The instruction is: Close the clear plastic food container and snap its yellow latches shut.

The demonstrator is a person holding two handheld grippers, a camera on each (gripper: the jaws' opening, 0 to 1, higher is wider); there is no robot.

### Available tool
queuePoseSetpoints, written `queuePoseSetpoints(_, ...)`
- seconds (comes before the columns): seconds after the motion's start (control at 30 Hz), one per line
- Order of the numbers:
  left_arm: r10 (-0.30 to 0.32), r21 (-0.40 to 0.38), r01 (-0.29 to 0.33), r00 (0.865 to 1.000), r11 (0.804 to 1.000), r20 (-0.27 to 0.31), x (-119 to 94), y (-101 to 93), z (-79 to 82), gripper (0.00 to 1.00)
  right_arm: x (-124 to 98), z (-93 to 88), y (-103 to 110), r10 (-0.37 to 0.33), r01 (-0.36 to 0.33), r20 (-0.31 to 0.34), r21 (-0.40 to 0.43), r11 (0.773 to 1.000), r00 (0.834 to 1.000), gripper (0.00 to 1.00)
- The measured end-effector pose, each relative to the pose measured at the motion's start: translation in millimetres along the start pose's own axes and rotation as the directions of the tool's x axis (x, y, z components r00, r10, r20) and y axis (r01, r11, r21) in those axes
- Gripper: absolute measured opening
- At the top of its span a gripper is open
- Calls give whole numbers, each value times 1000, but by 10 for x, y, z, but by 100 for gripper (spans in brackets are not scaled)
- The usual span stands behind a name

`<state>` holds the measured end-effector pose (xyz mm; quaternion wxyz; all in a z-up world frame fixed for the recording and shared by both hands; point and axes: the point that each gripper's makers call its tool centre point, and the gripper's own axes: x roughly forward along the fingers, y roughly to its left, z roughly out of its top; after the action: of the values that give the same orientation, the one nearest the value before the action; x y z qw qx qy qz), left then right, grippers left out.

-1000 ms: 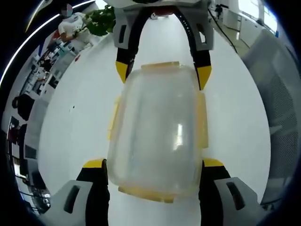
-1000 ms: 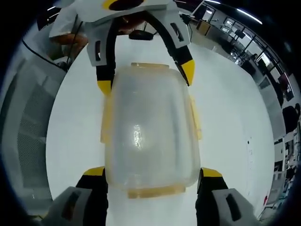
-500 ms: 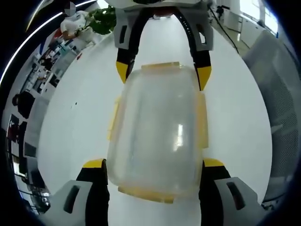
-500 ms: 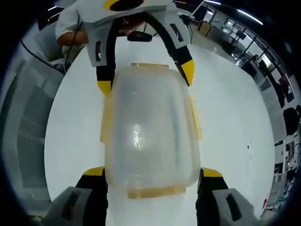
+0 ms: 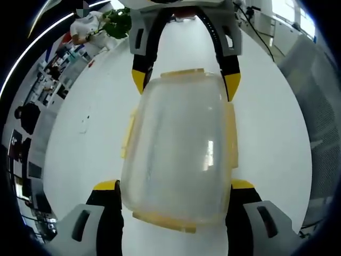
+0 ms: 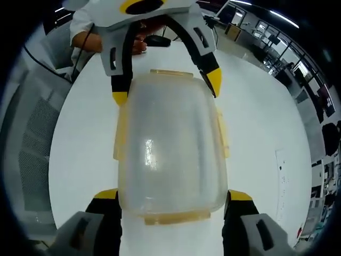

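Note:
A clear plastic food container with its lid on lies lengthwise between both grippers above the white table. Yellow latches run along its sides and ends; I cannot tell whether they are snapped. My left gripper holds the near end, jaws pressed on both sides. The right gripper clamps the far end. In the right gripper view the same container sits between my right gripper below and the left gripper above.
A person's hand and a dark object rest at the far table edge. Grey mesh chairs stand beside the table. A paper sheet lies to the right. A green plant stands far off.
Both views have shifted slightly over the table while the container stays fixed between the jaws. The person's hand at the far edge has come further into sight.

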<state>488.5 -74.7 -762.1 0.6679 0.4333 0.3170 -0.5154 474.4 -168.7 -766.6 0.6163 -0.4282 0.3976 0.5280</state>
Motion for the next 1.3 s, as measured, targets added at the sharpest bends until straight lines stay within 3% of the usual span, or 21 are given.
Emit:
queuePoseSetpoints(0.8, 3, 3, -3, 1000, 1000, -16, 65, 230, -25, 78, 38, 24, -235, -6, 6, 10, 0, 1000, 1000, 78)
queuePoseSetpoints(1.3, 18, 32, -17, 999, 999, -32, 66, 228, -30, 79, 48, 25, -248, -34, 34, 13, -9, 999, 999, 79)
